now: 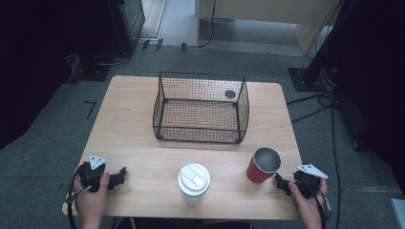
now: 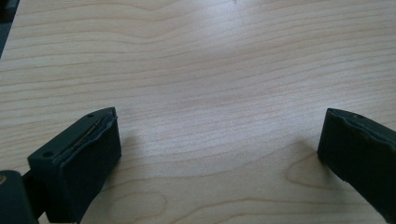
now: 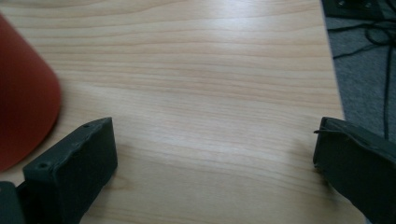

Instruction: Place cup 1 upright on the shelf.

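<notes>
High view, left gripper: rests at the near left corner of the table, held in the person's left hand; nothing between its jaws.
High view, right gripper: rests at the near right edge in the person's right hand, its jaws just beside the base of the red cup; whether they touch it I cannot tell.
High view, red cup: upright, open top, shiny inside, near the right edge.
High view, white cup: lidded, stands near the front edge between the two grippers, apart from both.
High view, wire basket: black mesh, farther back in the middle of the table, well apart from both grippers.
Left gripper view, jaws: spread wide, only bare wood between them, gripping nothing.
Right gripper view, jaws: spread wide over bare wood, gripping nothing.
Right gripper view, red cup: just beyond the left jaw, outside the gap.
Right gripper view, floor: grey carpet with cables past the table edge.
</notes>
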